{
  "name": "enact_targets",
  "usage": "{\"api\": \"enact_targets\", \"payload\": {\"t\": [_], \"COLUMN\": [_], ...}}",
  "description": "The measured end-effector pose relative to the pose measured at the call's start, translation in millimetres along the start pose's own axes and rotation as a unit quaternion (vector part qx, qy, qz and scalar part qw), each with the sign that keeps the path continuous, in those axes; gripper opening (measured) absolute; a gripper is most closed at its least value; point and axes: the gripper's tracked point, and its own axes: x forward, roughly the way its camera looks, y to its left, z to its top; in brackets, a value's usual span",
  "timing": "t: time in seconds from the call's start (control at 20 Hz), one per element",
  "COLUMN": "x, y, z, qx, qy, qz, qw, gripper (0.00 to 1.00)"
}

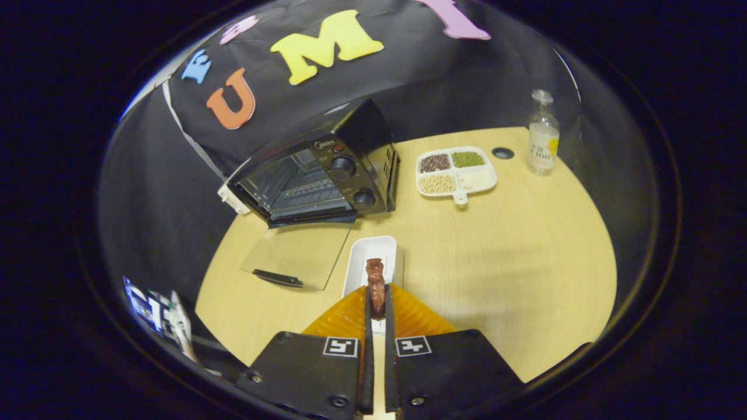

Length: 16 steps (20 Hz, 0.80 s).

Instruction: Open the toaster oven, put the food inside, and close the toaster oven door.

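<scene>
Nearest to us, the gripper (377,303) has its two fingers drawn almost together, and both press on a dark reddish-brown piece of food (375,284), which stands upright between them with its upper end poking out past the tips. We think it is a strip of meat, though the view is too small to be sure.

Just under and ahead of the fingers lies a long white dish (359,262) on the pale wooden table (496,262); the food is held over its near end, and we cannot tell whether it touches the dish.

Beside the dish, on the left, the toaster oven's glass door (295,256) lies folded down flat over the table, its dark handle (278,278) at the near edge. Beyond it stands the black toaster oven (321,169), its mouth open and a wire rack (297,189) visible inside, two round knobs down its right side.

To the right of the oven sits a white divided tray (475,179) holding dark, green and pale grains in separate compartments. Farther right, well apart, a clear bottle (543,137) stands upright near the table's far edge.
</scene>
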Motion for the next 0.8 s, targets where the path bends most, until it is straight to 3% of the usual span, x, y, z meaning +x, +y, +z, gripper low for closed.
{"api": "enact_targets", "payload": {"t": [0.15,0.3,0.55,0.8], "x": [-27,-49,-62,-33], "y": [35,80,143,191], "z": [12,27,45,54], "qx": [-0.078,-0.135,-0.185,-0.204], "qy": [-0.043,-0.097,-0.182,-0.258], "qz": [-0.036,-0.034,-0.045,-0.07], "qw": [0.995,0.985,0.965,0.942], "gripper": [0.1,0.1,0.1,0.1]}}
